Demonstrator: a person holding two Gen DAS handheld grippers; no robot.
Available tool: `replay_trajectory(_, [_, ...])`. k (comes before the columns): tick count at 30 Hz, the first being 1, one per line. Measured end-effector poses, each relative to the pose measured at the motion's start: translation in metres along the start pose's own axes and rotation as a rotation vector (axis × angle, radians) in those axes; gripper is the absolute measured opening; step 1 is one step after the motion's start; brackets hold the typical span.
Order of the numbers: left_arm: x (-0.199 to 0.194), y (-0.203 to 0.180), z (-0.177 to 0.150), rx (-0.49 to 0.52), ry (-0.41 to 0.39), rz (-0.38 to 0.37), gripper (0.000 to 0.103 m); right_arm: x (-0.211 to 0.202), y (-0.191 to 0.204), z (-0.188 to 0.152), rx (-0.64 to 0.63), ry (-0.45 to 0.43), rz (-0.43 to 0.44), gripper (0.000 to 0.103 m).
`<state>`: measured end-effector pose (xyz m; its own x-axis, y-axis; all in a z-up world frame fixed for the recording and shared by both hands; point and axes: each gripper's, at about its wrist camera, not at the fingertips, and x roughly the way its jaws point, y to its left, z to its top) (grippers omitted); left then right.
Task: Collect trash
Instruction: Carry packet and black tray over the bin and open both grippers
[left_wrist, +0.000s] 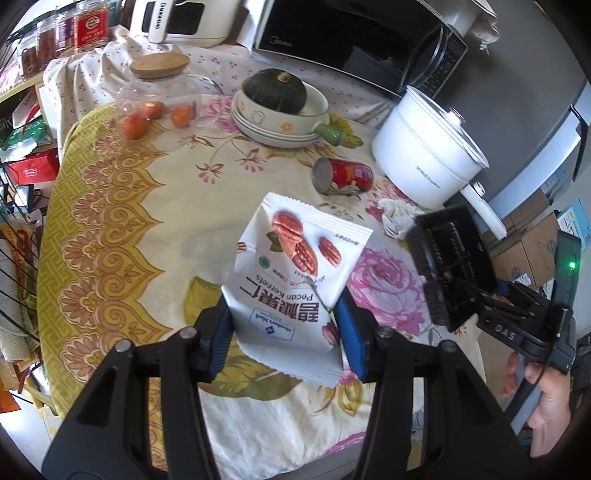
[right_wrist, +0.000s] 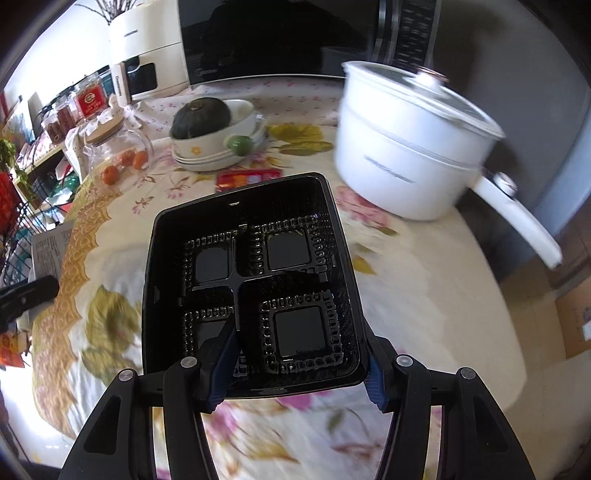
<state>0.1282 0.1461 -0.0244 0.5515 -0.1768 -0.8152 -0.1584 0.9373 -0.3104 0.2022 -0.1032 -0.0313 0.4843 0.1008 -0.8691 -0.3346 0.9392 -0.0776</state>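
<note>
Two grippers, both loaded: the left gripper (left_wrist: 284, 332) pinches a white snack pouch (left_wrist: 295, 280) by its lower end, lifted above the table (left_wrist: 147, 206). It looks light, crinkly and slippery, so the sealed edge seems the safest hold. Its label reads "Pecan Kernels" (upside down). The right gripper (right_wrist: 295, 365) clamps the black bin (right_wrist: 251, 280) by its near wall, stiff plastic. Farther out lie a red can (left_wrist: 343, 176) and crumpled tissue (left_wrist: 397, 218).

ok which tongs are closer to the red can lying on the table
Right, probably. The right tongs hold the black tray, whose far edge almost reaches the red can. The left tongs, gripping the pecan bag, sit farther back.
</note>
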Motion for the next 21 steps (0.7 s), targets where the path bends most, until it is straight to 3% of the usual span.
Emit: replay_trajectory(21, [0.028, -0.089, -0.038, 0.159, 0.085, -0.098, 0.053, -0.037, -0.114, -0.107, 0.217, 0.072, -0.043, 0.060])
